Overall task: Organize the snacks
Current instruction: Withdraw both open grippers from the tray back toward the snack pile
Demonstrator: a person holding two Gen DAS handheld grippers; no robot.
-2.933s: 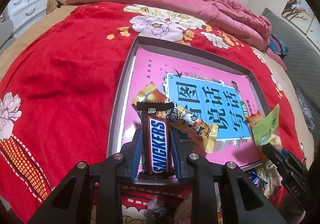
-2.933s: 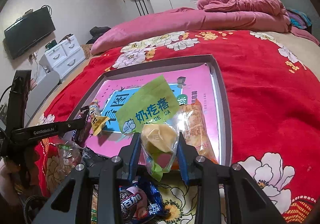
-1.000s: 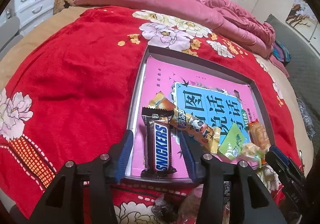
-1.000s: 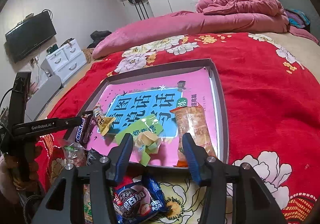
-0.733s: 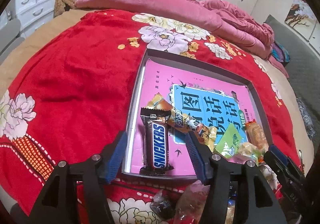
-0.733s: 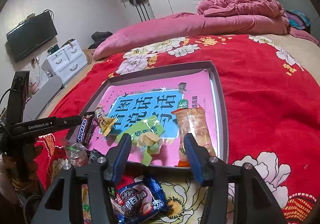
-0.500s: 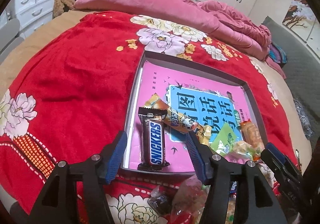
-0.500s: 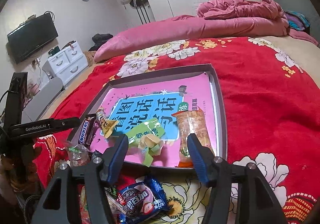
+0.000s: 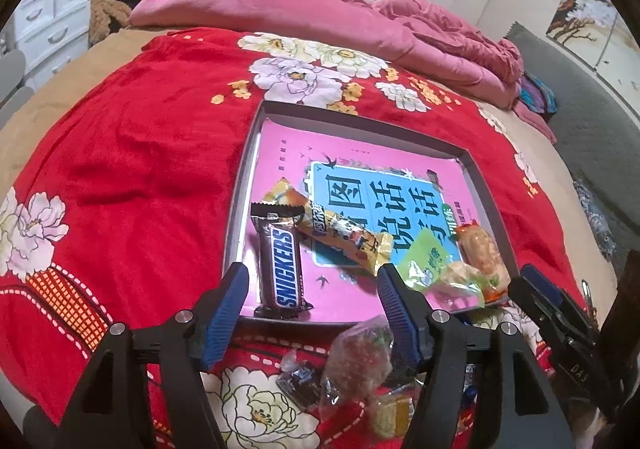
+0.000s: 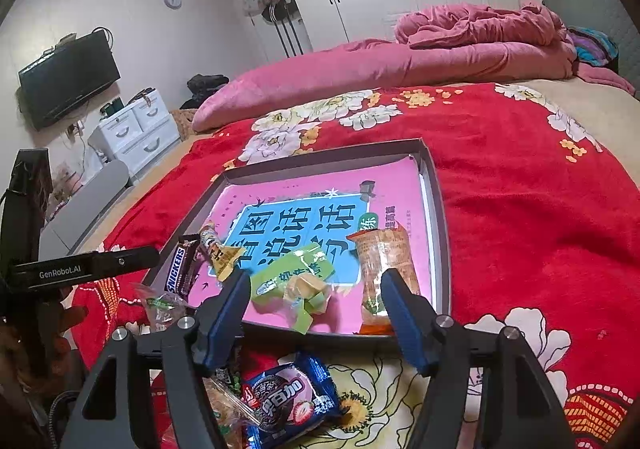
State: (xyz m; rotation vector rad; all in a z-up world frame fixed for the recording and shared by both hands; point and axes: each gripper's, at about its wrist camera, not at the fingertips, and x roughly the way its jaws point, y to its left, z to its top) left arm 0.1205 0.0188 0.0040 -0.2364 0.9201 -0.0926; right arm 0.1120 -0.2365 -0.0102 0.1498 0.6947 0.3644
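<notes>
A grey tray (image 9: 256, 145) with a pink and blue liner lies on the red blanket; it also shows in the right wrist view (image 10: 438, 193). In it lie a Snickers bar (image 9: 282, 269), a yellow snack pack (image 9: 344, 235), a green packet (image 10: 296, 285) and an orange pack (image 10: 384, 261). My left gripper (image 9: 314, 295) is open and empty just short of the tray's near edge, behind the Snickers bar. My right gripper (image 10: 314, 303) is open and empty, over the tray's near edge behind the green packet. Loose snacks lie on the blanket below both grippers, among them a blue cookie pack (image 10: 288, 401) and a clear bag (image 9: 360, 353).
A pink pillow (image 9: 248, 9) and a rumpled pink quilt (image 10: 480, 29) lie at the far end of the bed. White drawers (image 10: 136, 129) and a wall TV (image 10: 68, 77) stand to the left, wardrobes behind.
Both grippers opened, leaving the Snickers bar and the green packet lying in the tray. Both then drew back and up from the tray, bringing the loose snacks below into view.
</notes>
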